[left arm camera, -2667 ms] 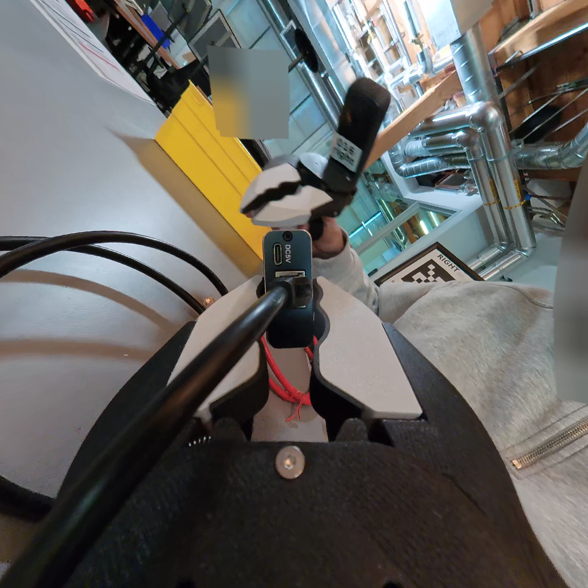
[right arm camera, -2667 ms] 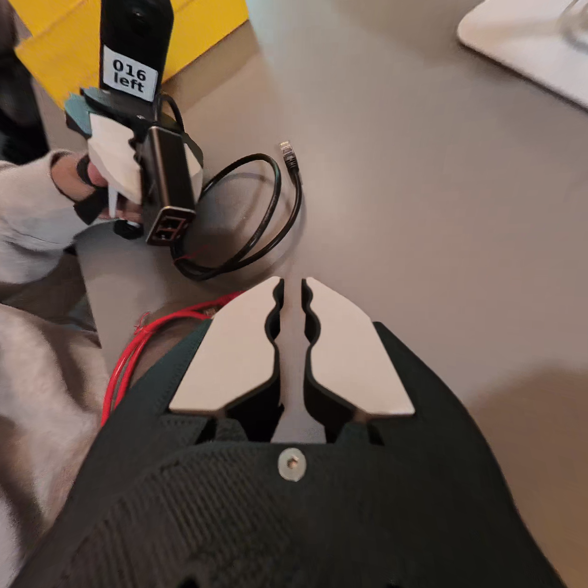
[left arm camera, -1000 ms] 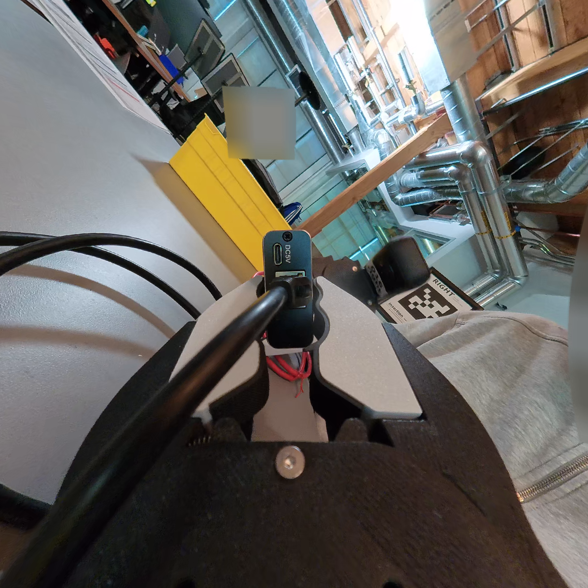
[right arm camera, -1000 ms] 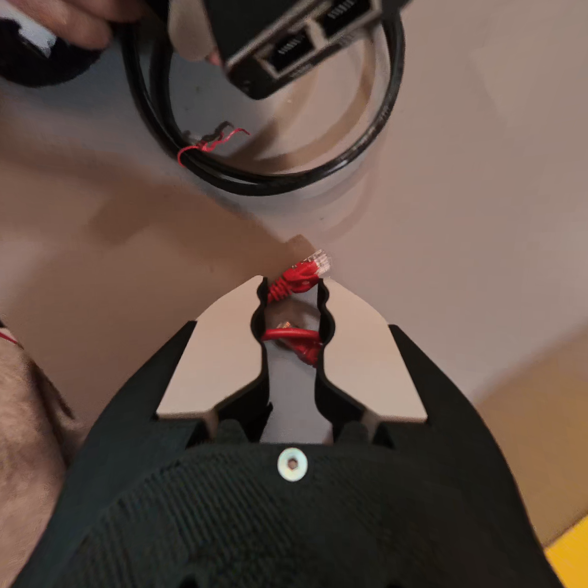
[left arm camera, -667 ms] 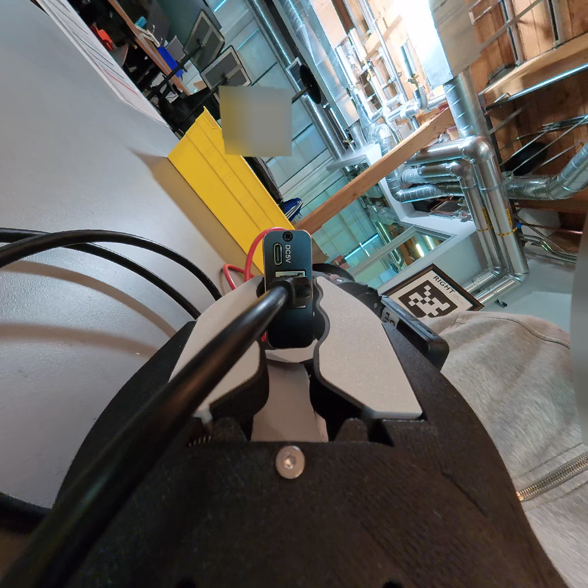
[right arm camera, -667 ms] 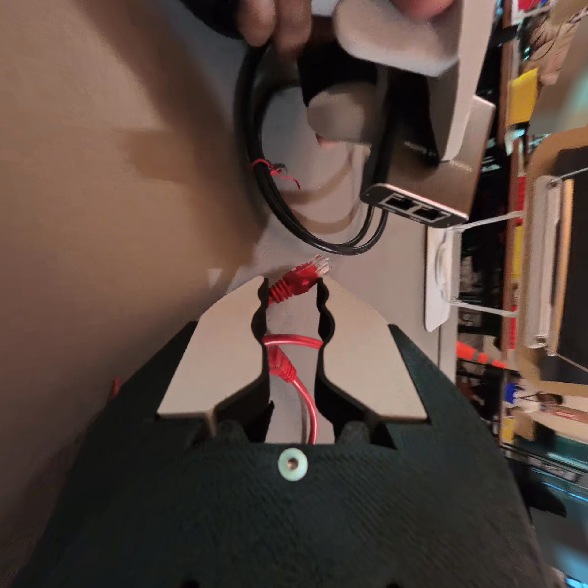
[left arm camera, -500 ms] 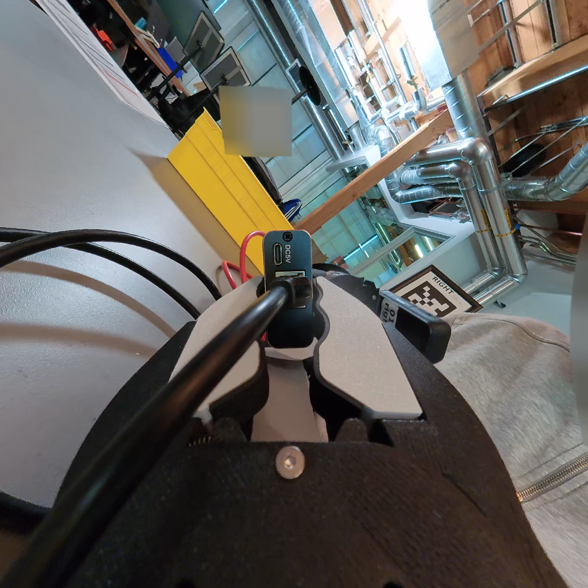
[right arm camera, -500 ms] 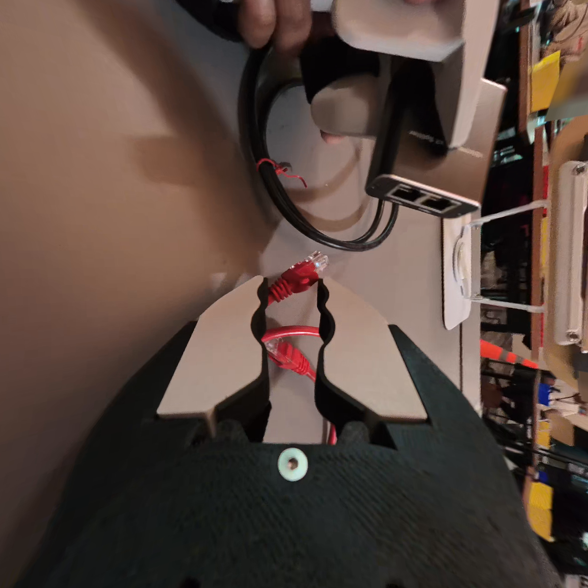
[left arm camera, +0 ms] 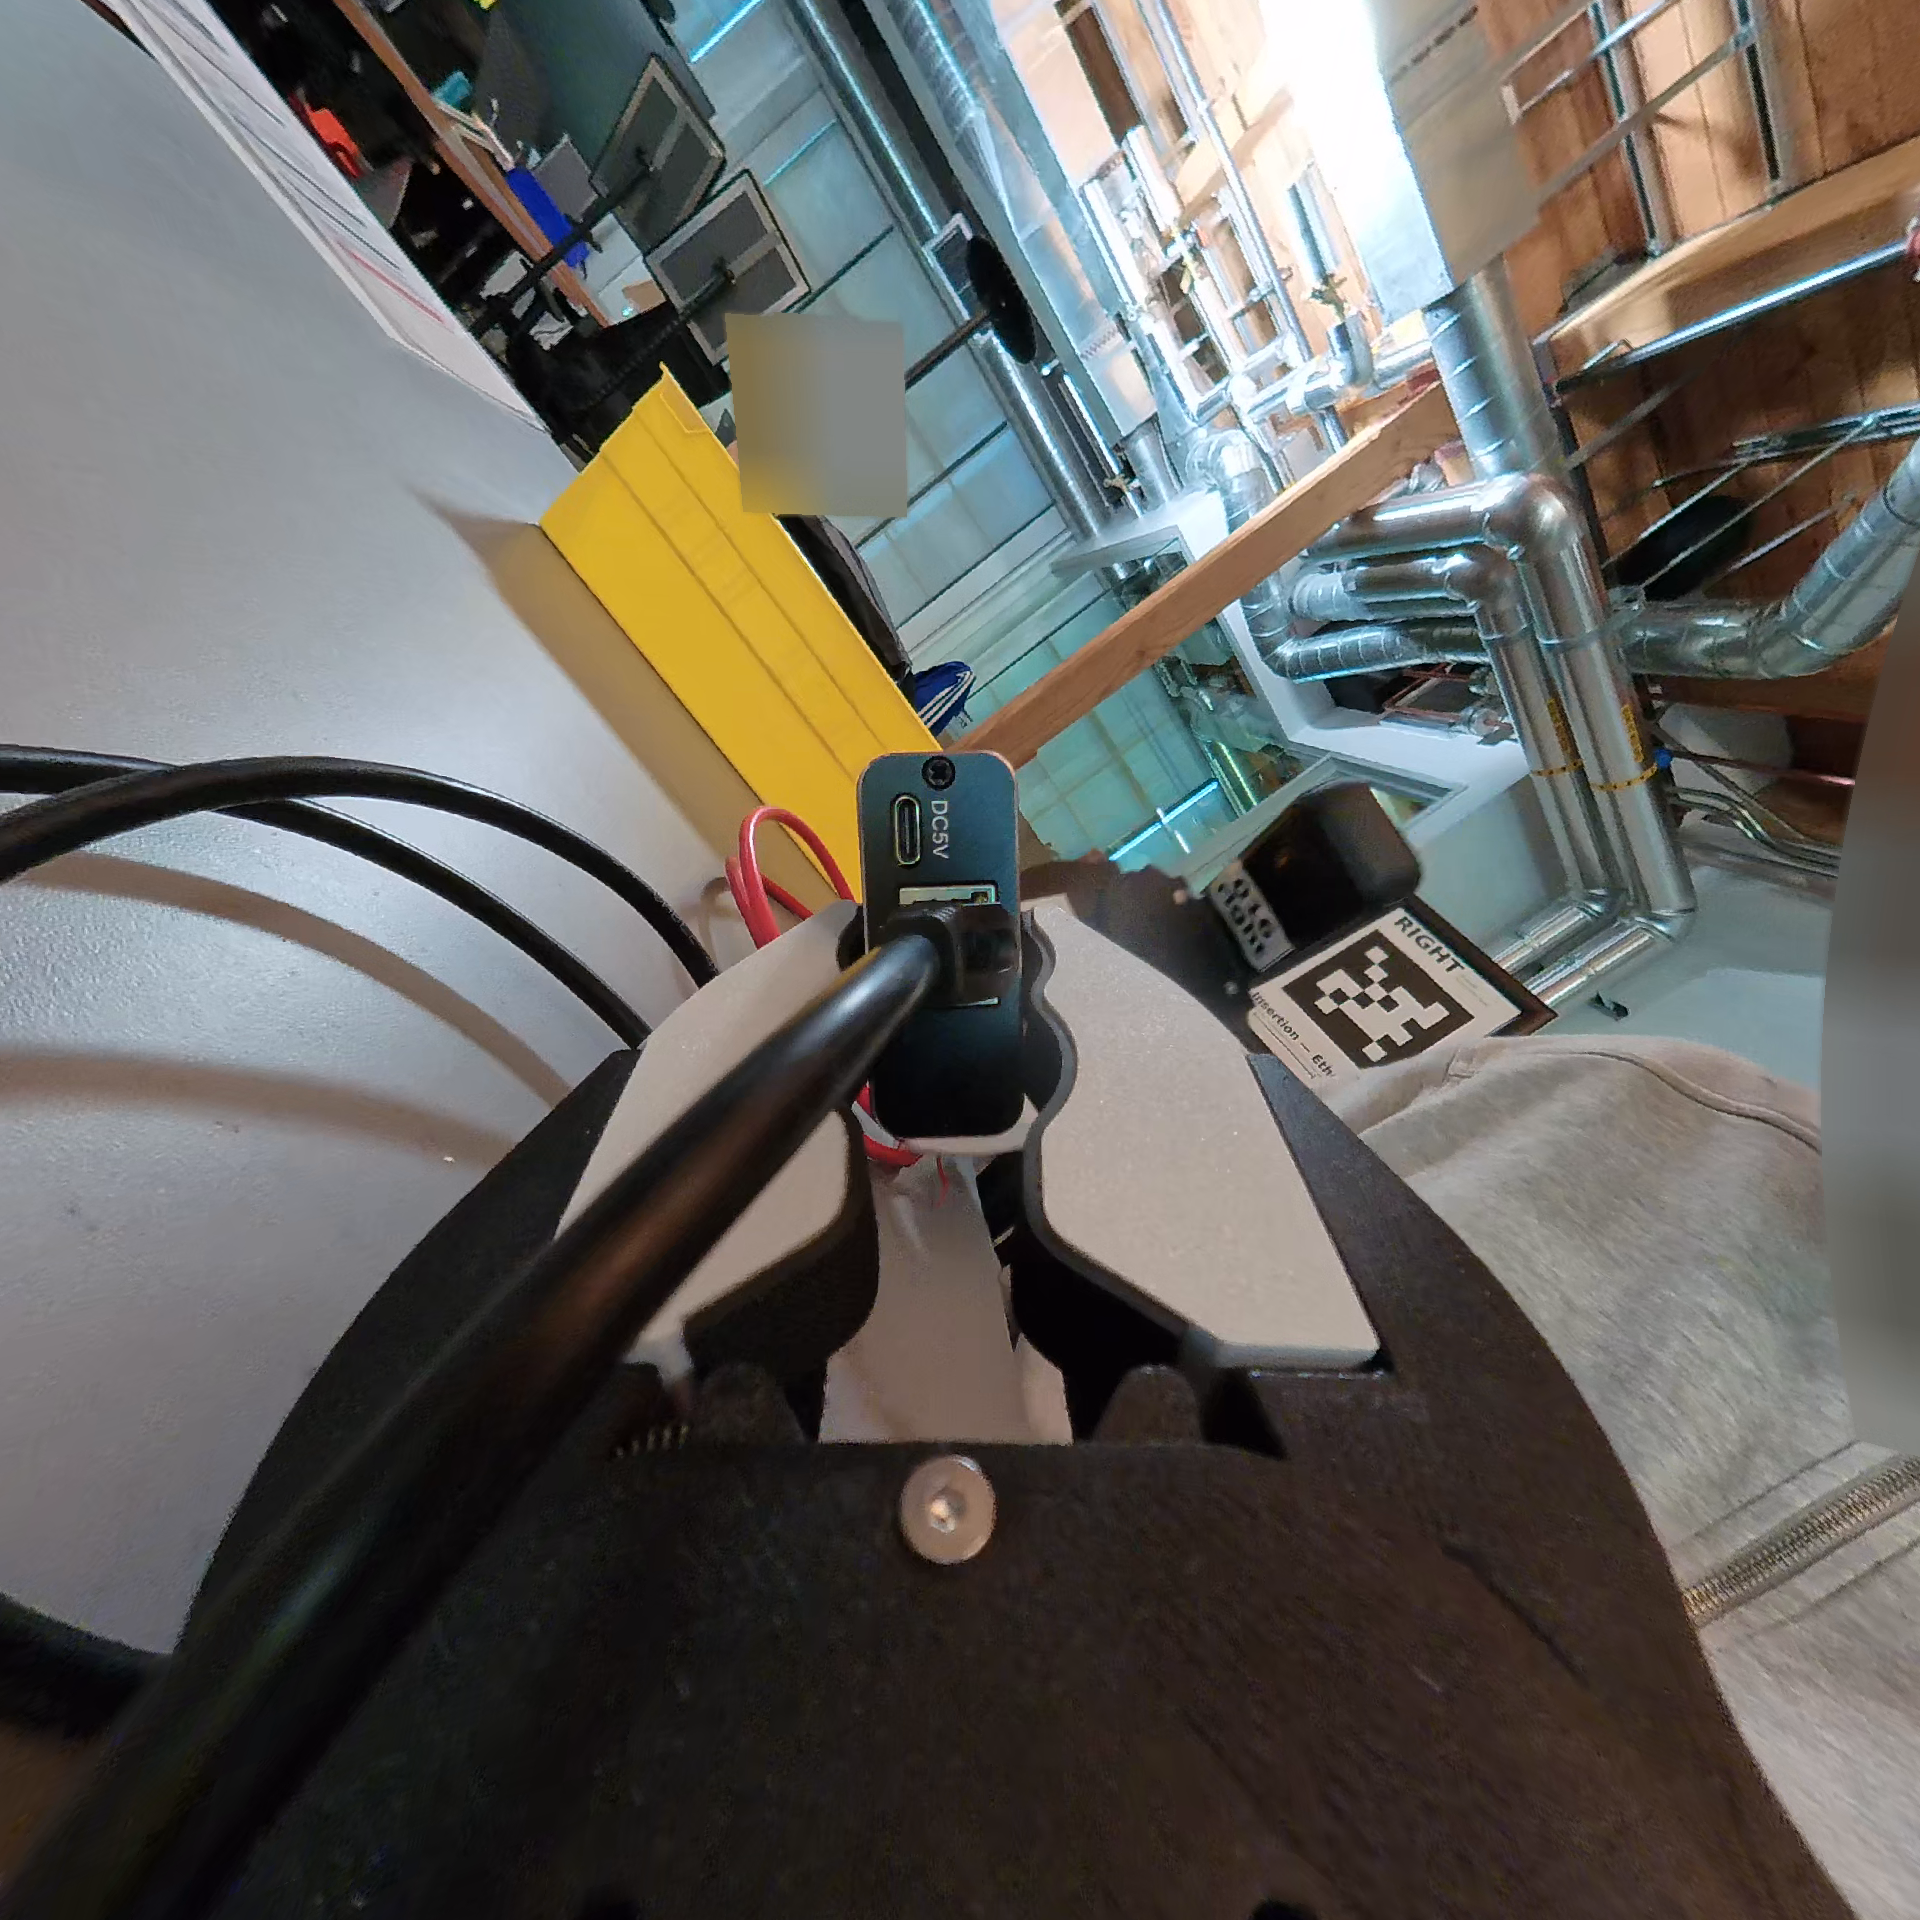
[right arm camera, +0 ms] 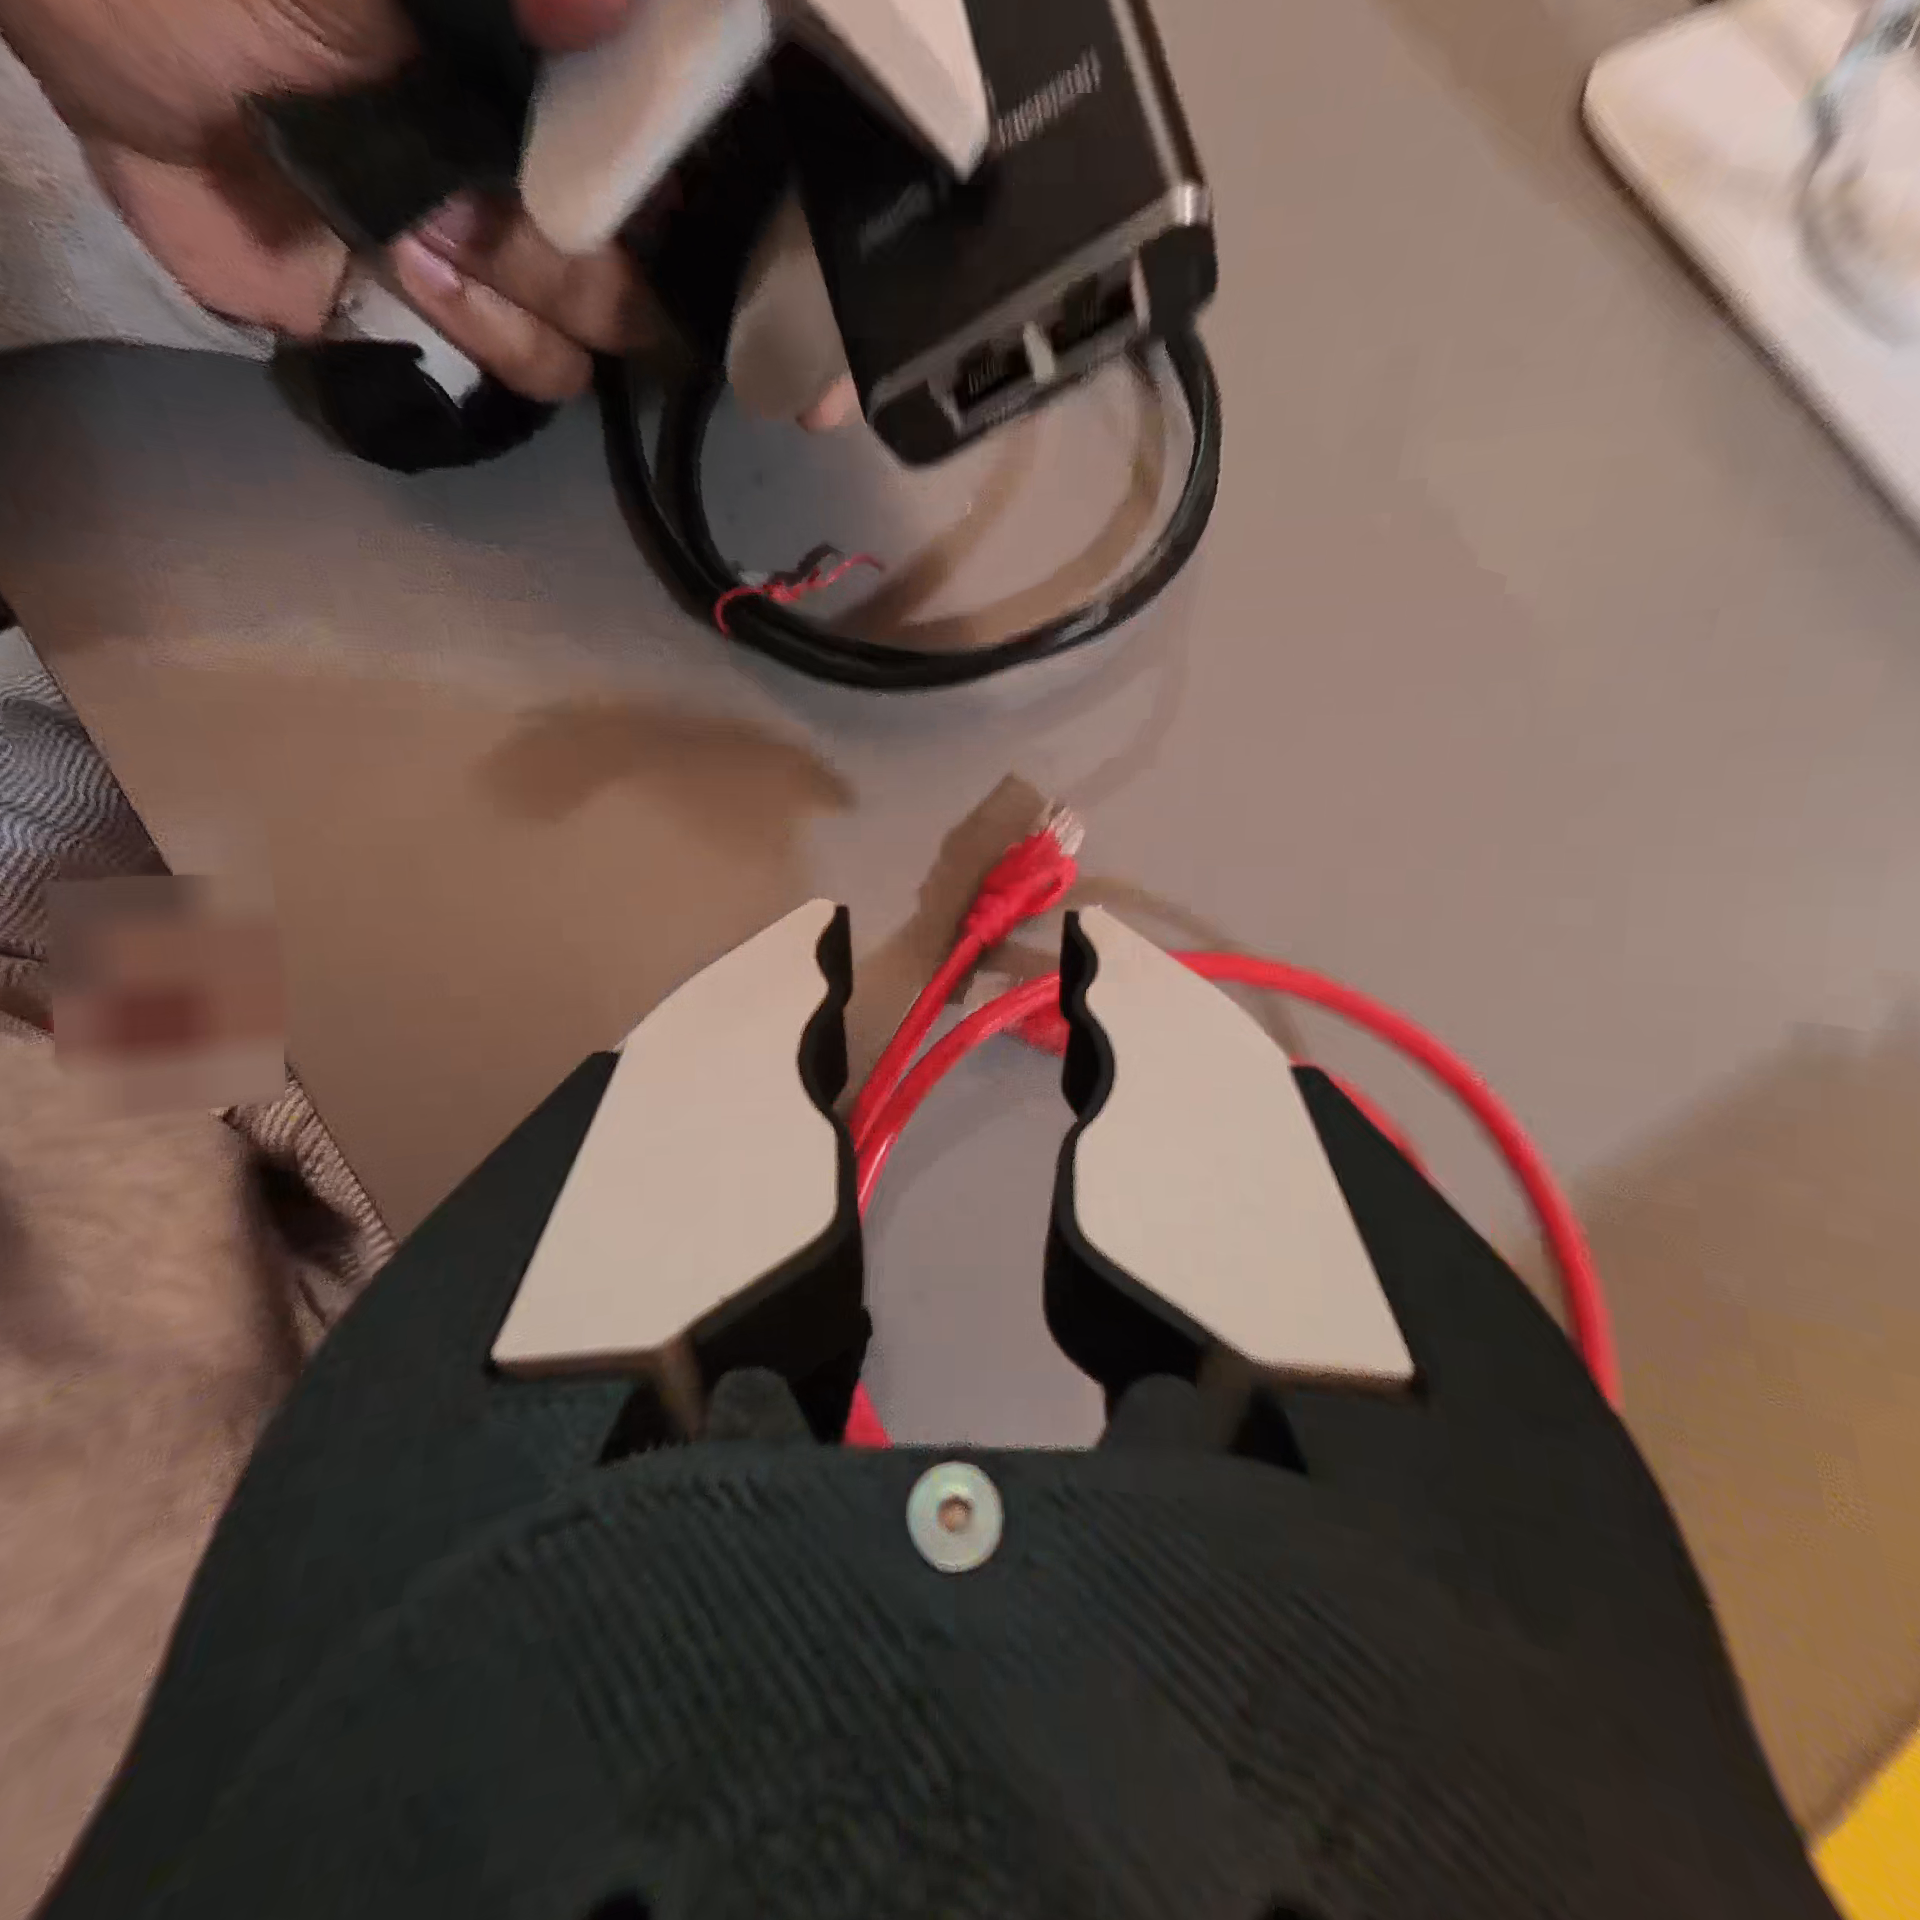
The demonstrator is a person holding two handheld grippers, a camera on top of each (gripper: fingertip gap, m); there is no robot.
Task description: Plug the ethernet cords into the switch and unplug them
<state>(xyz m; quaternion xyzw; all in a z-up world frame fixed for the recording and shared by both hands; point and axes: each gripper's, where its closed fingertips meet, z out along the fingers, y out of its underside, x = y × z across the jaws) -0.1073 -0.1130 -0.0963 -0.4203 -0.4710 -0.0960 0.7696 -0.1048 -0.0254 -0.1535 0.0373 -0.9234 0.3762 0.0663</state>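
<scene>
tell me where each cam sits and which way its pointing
Left wrist view: on the left gripper, tipped up past the grey table toward ceiling pipes; its fingers clamp the switch, black cord plugged in, grey sleeve at right.
Right wrist view: on the right gripper, looking down at the table; fingers apart over the red cord, a hand above.
Shared: switch, both cords, each other's gripper.

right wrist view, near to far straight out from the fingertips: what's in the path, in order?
right gripper fingertips → red ethernet cord plug lying on the table → black cable coil → switch with its two ports facing back, held in the left gripper.
</scene>
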